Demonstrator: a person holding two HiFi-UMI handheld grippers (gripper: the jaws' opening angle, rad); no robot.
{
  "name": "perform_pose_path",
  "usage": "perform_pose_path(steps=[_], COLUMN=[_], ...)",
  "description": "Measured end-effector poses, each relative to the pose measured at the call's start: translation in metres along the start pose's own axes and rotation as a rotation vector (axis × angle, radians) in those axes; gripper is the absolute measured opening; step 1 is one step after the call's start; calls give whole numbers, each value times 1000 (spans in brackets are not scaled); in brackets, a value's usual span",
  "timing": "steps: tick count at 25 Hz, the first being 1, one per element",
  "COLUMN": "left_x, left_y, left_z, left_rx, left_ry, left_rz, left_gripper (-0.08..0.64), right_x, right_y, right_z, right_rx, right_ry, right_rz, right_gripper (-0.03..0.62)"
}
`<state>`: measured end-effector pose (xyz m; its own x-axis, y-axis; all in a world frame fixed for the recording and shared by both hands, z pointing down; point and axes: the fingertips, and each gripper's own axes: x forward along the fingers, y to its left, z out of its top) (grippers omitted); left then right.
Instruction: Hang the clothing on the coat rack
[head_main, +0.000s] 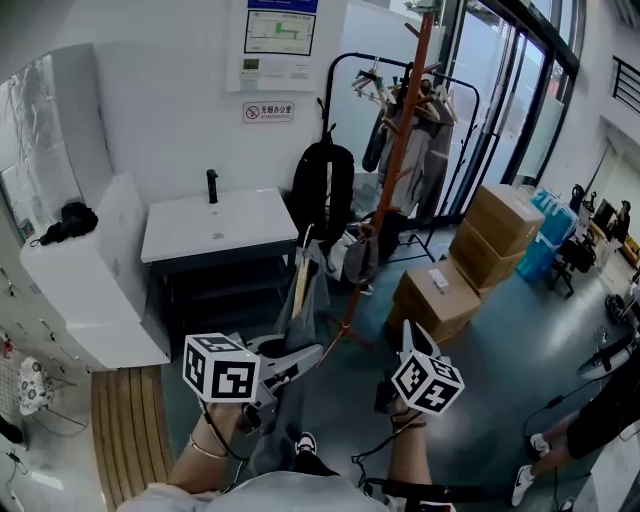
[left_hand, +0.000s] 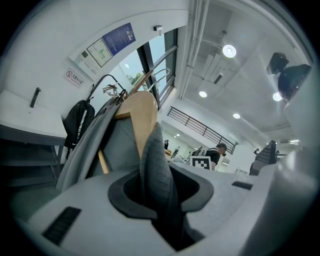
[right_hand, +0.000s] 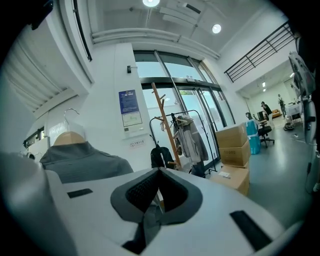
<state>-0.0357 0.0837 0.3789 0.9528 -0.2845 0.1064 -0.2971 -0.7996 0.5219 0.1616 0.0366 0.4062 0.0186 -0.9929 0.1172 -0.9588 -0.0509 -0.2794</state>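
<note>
The left gripper (left_hand: 157, 187), jaws partly apart, clamps a thick fold of the grey garment (head_main: 320, 300), which hangs on its wooden hanger (left_hand: 142, 117) at twelve o'clock. The right gripper (right_hand: 148, 212), nearly closed, seems to pinch a thin edge of it. The coat rack (head_main: 398, 160) stands apart at one o'clock.

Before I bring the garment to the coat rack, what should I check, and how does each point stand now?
1. Left gripper clamped on garment: ok.
2. Garment seated on wooden hanger: ok.
3. Right gripper shut, grey cloth between its jaws: ok.
4. Bare peg on coat rack, near the top: ok.
5. Clear way past the cardboard boxes: cannot tell.
</note>
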Motion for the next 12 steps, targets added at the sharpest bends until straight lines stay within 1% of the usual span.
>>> perform_pose_path(steps=[6,12], left_x=[18,38], left_y=[33,63], left_z=[34,62], left_rx=[1,24], left_ry=[-27,-14], left_rz=[2,15], left_gripper=[98,98], right_x=[50,104], right_y=[-2,-7], right_z=[8,31], right_rx=[-8,-20], right_ry=[3,-2], right_rz=[15,18], right_gripper=[23,23])
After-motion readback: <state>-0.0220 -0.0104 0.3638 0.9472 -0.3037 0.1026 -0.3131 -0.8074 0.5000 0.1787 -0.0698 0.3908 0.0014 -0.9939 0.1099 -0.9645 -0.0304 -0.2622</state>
